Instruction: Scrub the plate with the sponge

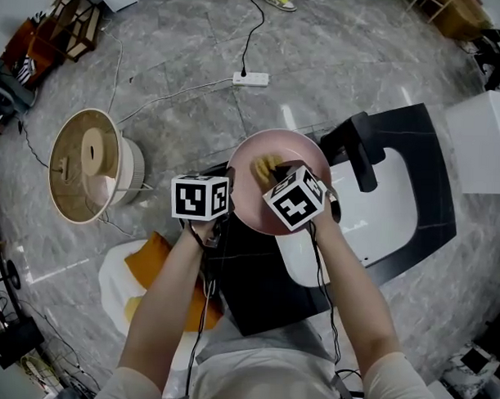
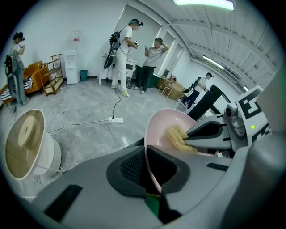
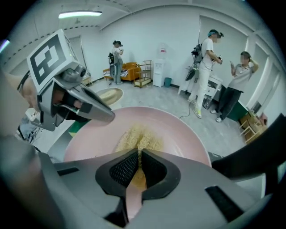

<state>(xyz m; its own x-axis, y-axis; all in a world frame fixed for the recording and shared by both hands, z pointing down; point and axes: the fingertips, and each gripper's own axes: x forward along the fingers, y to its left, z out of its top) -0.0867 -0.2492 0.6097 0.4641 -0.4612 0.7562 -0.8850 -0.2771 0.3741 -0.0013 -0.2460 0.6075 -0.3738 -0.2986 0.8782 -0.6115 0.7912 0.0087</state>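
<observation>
Floor (image 1: 198,54): grey marble, beneath the dark desk (image 1: 263,301).
Plate (image 2: 165,129): pink, tilted over the desk, rim clamped in the left tool (image 2: 146,172).
Sponge (image 3: 138,138): pinched by the right tool (image 3: 138,167), pressed on the plate's face.
Technique: scrubbing probably needed a steady rim grip and firm circling strokes.

Your head camera looks steeply down past your forearms onto the pink plate (image 1: 294,151) and the black bench (image 1: 424,151). The camera on your left tongs (image 2: 147,172) sits close behind the jaws, sighting edge-on along the plate's rim. The one on your right tongs (image 3: 139,167) faces the plate's hollow from very near. All three share the plate and the sponge (image 1: 267,165); both tongs cameras catch the same standing people (image 2: 123,53).
</observation>
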